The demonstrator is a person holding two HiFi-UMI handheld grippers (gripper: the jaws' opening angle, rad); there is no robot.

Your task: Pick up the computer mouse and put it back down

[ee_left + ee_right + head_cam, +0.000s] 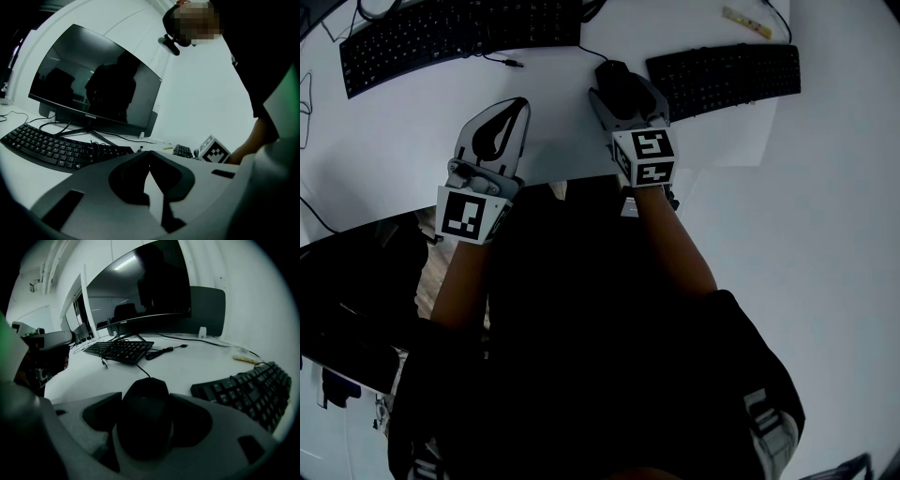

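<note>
- Closest in, the person's right forearm [680,246] reaches up out of a dark sleeve toward the desk [553,112].
- Over on the left, at the near edge of the desk, there's the left hand-held gripper [517,105]. It is clenched, with its jaw tips meeting and nothing between them.
- A touch farther in and to the right, the right hand-held gripper [145,398] tilts down at the desk. It is released, with its jaws spread wide to either side of the task's thing.
- And there it is, the computer mouse [143,427], black and lying flat on the desk right between those jaws. The pads sit close on both flanks, but a thin pale gap shows along its left side, so there is no squeeze on it.
- From the far end of the mouse, its thin cable [142,372] runs away across the white surface.
- Just to the right of the mouse, close but apart, lies the right keyboard [724,77], black and set at a slight angle.
- Farther back on the left is the left keyboard [459,37], also black, with a loose plug [512,63] lying on the desk by its near right corner.
- Beyond the right keyboard, at the far right, there's a small yellowish strip [746,22].
- At the very back, behind the left keyboard, a monitor [93,89] stands on its stand with a dark screen.
</note>
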